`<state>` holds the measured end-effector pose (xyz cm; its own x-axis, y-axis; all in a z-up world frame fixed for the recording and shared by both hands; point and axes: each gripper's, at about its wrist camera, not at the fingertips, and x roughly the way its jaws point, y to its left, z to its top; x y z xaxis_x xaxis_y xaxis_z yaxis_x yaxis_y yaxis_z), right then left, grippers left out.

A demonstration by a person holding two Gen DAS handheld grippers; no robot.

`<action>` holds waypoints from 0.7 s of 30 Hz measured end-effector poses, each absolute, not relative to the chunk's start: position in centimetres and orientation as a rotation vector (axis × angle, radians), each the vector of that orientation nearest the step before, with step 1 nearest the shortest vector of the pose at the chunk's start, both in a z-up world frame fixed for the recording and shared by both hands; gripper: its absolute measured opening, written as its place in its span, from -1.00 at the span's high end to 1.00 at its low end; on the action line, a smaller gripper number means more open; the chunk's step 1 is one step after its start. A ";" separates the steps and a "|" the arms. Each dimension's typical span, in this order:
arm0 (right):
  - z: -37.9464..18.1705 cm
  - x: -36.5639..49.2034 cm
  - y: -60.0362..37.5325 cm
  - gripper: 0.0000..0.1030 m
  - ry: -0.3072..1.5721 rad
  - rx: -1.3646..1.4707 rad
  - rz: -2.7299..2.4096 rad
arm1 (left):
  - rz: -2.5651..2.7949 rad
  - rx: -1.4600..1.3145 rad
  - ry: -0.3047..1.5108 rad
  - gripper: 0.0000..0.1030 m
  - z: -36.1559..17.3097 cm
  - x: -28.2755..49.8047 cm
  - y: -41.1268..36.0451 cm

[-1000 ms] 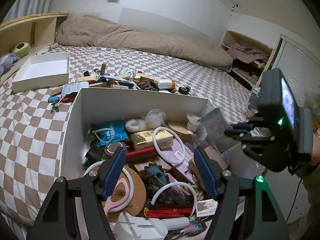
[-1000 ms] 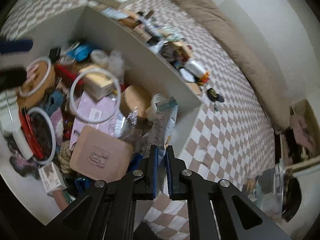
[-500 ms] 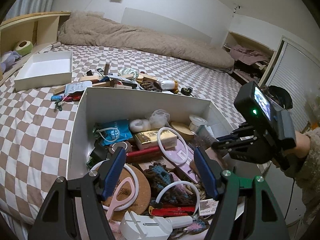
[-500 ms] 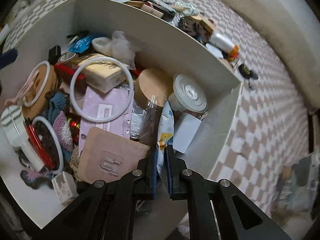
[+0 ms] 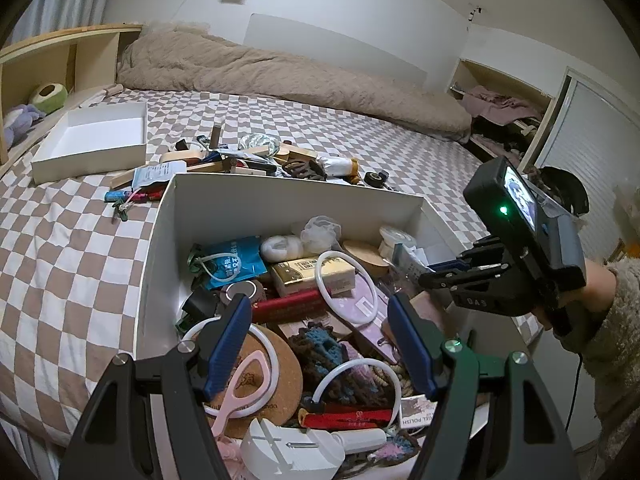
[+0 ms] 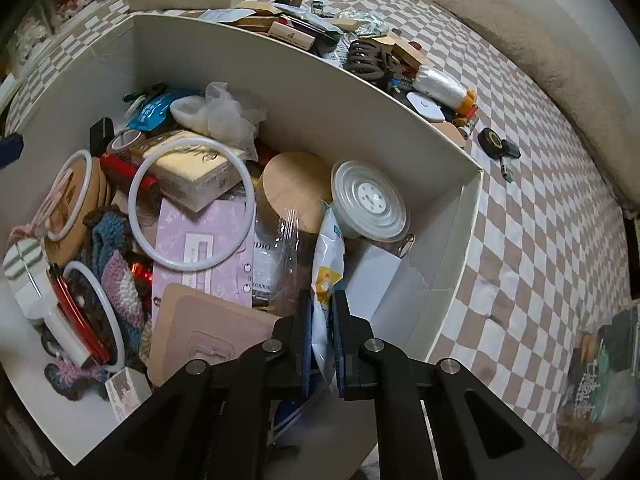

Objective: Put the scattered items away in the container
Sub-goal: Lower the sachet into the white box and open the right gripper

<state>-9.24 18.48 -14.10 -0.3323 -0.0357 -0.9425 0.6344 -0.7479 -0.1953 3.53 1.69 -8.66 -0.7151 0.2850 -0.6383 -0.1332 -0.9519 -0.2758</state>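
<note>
Pinching a glossy white-and-blue foil packet (image 6: 328, 264) between nearly closed jaws, the right gripper (image 6: 322, 320) points steeply down inside the white cardboard container (image 6: 400, 128), near its right wall and corner, where a patch of bare floor lies just ahead. Ahead and left: ribbed plastic lid (image 6: 370, 200), round cork disc (image 6: 296, 184), smooth white rings (image 6: 192, 200), crocheted wool (image 6: 116, 264). Left gripper (image 5: 320, 344) hovers wide apart, empty, over the container's near end.
</note>
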 end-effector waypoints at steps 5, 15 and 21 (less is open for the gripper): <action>-13.0 -8.1 19.2 0.81 0.718 1.411 -2.145 | 2.703 -1.056 -0.305 -0.37 -8.6 3.6 1.9; -10.5 -4.8 20.0 -0.72 0.522 1.218 -2.207 | 2.722 -1.064 -0.281 -0.37 -8.1 3.8 2.3; -9.0 -3.4 20.3 -0.75 0.442 1.118 -2.278 | 2.737 -1.061 -0.272 -0.39 -7.7 4.2 2.4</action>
